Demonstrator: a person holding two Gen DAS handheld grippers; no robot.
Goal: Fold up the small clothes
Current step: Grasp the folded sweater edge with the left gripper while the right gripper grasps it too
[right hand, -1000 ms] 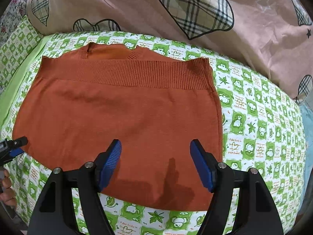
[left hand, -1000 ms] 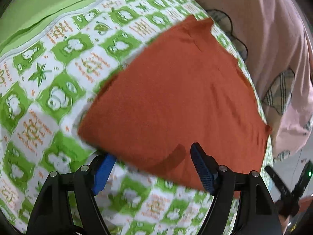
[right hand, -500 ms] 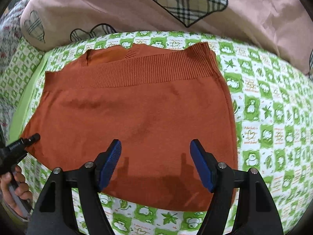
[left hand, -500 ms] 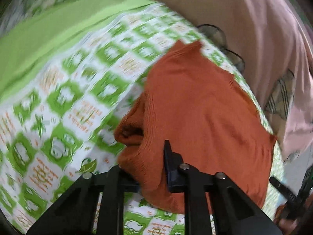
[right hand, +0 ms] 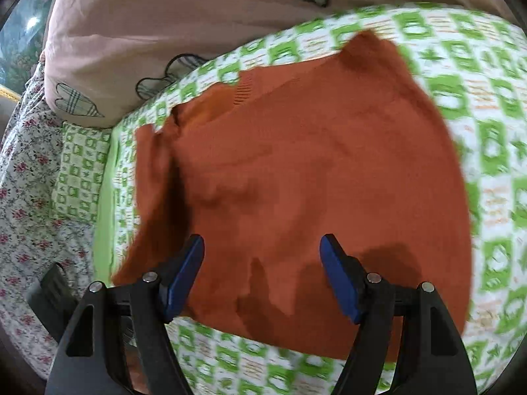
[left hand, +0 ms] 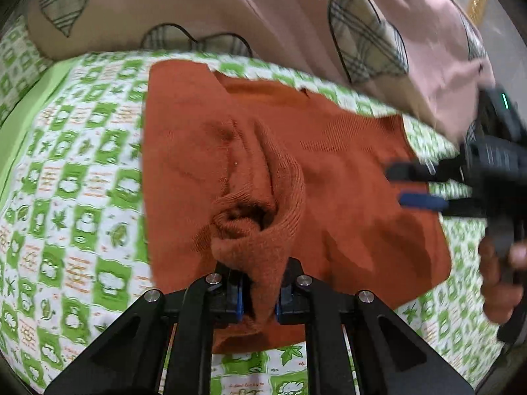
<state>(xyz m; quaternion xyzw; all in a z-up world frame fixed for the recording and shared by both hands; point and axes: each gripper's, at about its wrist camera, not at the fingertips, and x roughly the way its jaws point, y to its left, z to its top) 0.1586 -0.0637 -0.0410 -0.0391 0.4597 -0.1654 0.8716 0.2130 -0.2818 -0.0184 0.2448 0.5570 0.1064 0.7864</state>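
An orange knitted sweater (left hand: pixel 329 164) lies spread on the green-and-white patterned sheet (left hand: pixel 82 197). My left gripper (left hand: pixel 260 293) has a bunched fold of the sweater's edge between its blue pads; the jaws are still closing and press on the cloth, which is lifted into a ridge. In the left wrist view my right gripper (left hand: pixel 395 185) is at the far right over the sweater's other side, held by a hand (left hand: pixel 497 283). In its own view the right gripper (right hand: pixel 262 242) is open above the sweater (right hand: pixel 313 164) near its front edge, with nothing between the fingers.
A pink quilt with plaid hearts (left hand: pixel 263 10) is heaped along the far side of the bed, also seen from the right wrist (right hand: pixel 164 33). A patterned pillow (right hand: pixel 82 171) and floral fabric (right hand: pixel 23 181) lie at the left.
The left gripper went from open to shut on the sweater's edge, then lifted the bunched cloth and carried it over the garment while rolling. The right gripper shifted slightly and stayed open.
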